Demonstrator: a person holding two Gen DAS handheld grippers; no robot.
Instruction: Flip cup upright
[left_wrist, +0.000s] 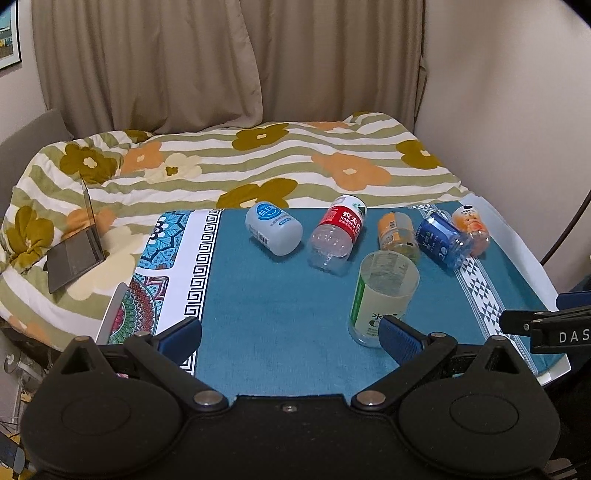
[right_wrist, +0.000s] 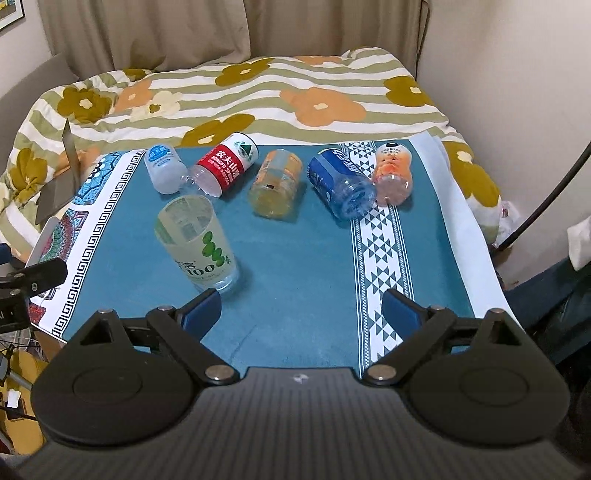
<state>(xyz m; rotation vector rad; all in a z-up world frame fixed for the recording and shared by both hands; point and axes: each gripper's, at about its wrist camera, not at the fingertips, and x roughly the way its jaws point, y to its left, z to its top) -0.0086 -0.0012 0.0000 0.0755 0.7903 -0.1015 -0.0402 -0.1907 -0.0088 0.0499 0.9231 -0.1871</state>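
A clear cup (left_wrist: 380, 295) with a pale green label stands upright, mouth up, on the teal cloth; it also shows in the right wrist view (right_wrist: 197, 242). Several cut bottle cups lie on their sides behind it: a white one (left_wrist: 273, 229), a red-labelled one (left_wrist: 336, 234), a yellow one (left_wrist: 397, 234), a blue one (left_wrist: 441, 238) and an orange one (left_wrist: 472, 229). My left gripper (left_wrist: 291, 338) is open, its right finger just in front of the upright cup. My right gripper (right_wrist: 301, 312) is open and empty, to the right of that cup.
The table (right_wrist: 476, 236) is covered by a teal patterned cloth and stands against a bed with a flowered quilt (left_wrist: 258, 162). An open laptop (left_wrist: 77, 243) lies on the bed at the left. A wall (left_wrist: 517, 110) is close on the right.
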